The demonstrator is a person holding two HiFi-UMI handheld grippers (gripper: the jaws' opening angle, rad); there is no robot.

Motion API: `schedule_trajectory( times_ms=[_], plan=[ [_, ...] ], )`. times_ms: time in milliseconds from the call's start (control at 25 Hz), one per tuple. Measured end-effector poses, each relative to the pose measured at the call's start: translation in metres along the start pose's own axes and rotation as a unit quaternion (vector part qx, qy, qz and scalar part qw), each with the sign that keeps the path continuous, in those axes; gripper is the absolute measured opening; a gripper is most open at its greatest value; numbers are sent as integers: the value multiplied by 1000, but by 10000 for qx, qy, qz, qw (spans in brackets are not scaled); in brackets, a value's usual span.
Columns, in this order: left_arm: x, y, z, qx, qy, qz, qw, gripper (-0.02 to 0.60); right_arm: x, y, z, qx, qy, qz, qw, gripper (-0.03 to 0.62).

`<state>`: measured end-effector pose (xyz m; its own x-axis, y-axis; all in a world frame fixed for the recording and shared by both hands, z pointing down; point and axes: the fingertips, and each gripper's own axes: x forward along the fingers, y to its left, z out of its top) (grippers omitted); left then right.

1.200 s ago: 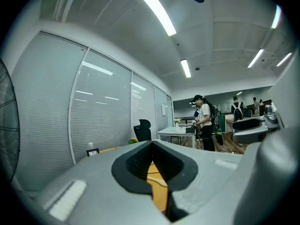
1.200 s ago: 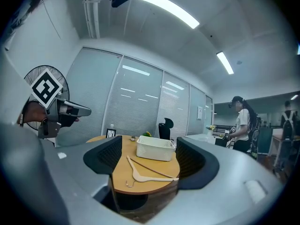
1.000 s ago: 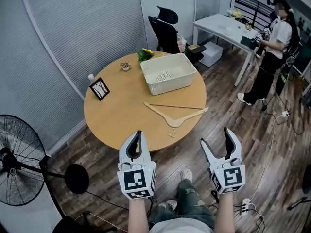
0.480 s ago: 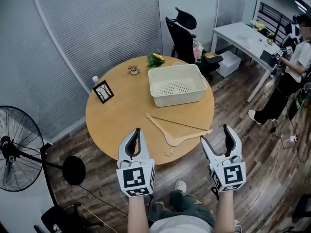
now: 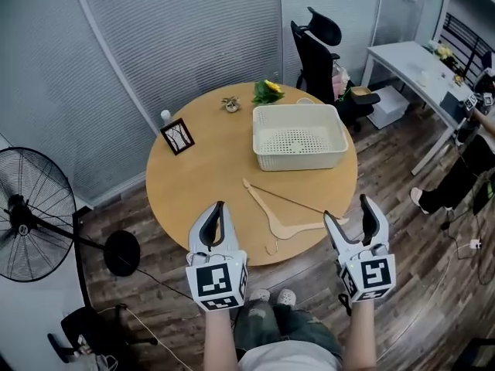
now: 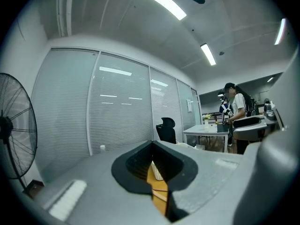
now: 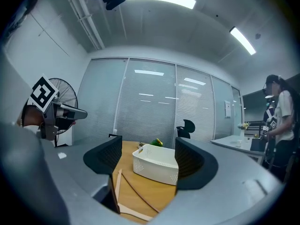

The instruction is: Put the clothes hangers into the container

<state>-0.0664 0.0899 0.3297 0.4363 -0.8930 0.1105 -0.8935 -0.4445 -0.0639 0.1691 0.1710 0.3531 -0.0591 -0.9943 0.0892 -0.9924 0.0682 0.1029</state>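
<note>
A round wooden table (image 5: 209,184) stands on a dark plank floor (image 5: 433,284), backed by walls of glass panels with closed grey blinds (image 5: 178,37). The clothes hanger (image 5: 280,230), pale wood with a thin crossbar, lies flat by the table's near right edge, its hook toward that edge. It is outside the container (image 5: 298,159), a white perforated basket that sits apart from it toward the far right edge and holds nothing that can be seen.

A small black picture frame (image 5: 179,136) stands at the left edge of the table, with a little white bottle (image 5: 165,116) just beyond it. At the far edge are a small ornament (image 5: 230,103) and a green and yellow plant (image 5: 268,91).

Around the table the room holds:
- a black pedestal fan (image 5: 27,215) on the floor at the left
- a black office chair (image 5: 321,49) beyond the far edge
- a white desk (image 5: 410,56) at the far right, with a person (image 5: 464,176) standing beside it

Both grippers hang off the table's near edge, above the floor. The left gripper (image 5: 219,207) is clenched, tips together on nothing. The right gripper (image 5: 347,209) is released, jaws wide apart and empty, looking toward the hanger and the container
</note>
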Motion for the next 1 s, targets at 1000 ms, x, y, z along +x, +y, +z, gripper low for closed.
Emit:
schedule_trajectory(
  times_ms=[1000],
  plan=[
    [89, 66, -42, -159, 492, 201, 9985, 0, 126, 18, -37, 102, 580, 353, 9976, 376]
  ],
)
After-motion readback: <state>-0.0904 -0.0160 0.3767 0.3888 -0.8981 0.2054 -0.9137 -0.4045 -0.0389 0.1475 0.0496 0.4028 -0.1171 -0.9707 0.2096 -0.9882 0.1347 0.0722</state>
